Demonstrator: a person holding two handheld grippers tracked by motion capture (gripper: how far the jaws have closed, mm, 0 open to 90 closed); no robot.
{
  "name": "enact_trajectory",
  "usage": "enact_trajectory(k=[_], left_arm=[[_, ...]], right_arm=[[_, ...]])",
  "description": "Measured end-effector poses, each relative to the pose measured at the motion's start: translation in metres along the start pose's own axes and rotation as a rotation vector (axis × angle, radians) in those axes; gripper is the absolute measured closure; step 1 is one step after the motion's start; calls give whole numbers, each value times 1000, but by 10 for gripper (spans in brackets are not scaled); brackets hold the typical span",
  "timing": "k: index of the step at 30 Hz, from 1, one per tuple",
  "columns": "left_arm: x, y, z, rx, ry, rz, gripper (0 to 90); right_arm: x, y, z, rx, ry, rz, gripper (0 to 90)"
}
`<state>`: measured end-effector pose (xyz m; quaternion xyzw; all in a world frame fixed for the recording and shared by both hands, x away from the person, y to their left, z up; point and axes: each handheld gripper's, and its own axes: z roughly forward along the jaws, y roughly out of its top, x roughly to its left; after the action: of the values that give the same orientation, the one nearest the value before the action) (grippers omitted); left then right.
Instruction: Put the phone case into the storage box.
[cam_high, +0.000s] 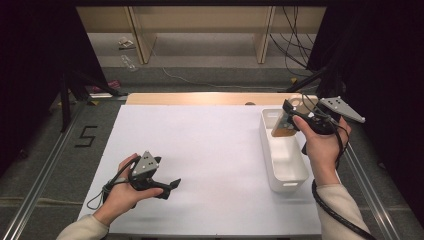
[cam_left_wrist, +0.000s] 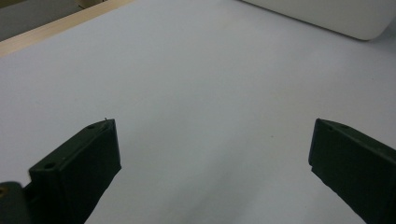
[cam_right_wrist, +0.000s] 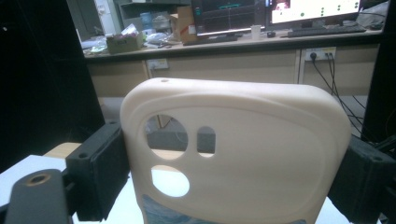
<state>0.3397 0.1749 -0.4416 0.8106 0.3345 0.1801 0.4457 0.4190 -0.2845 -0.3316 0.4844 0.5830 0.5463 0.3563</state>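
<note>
A: What is being shown, from the largest thing down?

B: A white worktop (cam_high: 210, 165) is being viewed from above. A white rectangular bin (cam_high: 282, 172) is lying along its right edge, running from the far right corner toward the near side. A cream phone case (cam_right_wrist: 233, 154) is being held above the far end of that bin, upright, with its camera cut-outs facing the right gripper view.

A: How is the case being held?

B: It is being clamped across its width by the right gripper (cam_high: 290, 117), one black jaw being pressed against each long side. The jaws are being kept wide apart by the case itself. The left gripper (cam_high: 170, 187) is being rested low near the near left corner of the worktop, its jaws being held wide open with nothing between them.

A: How is the case likely to handle?

B: It is judged to be light and somewhat flexible, a thin moulded shell that may bow if squeezed hard. Its smooth surface may be slippery. The long side edges are judged the best place for gripping, clear of the weaker cut-out area.
</note>
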Motion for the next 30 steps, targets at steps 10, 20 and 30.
enact_trajectory(k=[10, 20, 30], left_arm=[[0, 0, 0, -4, -4, 1, 15], [0, 1, 0, -5, -3, 0, 15], [0, 1, -1, -4, -3, 2, 15]], right_arm=[[-1, 3, 8, 27, -13, -13, 133], [-3, 6, 12, 46, -22, -18, 133], [-3, 6, 17, 62, -31, -4, 133]])
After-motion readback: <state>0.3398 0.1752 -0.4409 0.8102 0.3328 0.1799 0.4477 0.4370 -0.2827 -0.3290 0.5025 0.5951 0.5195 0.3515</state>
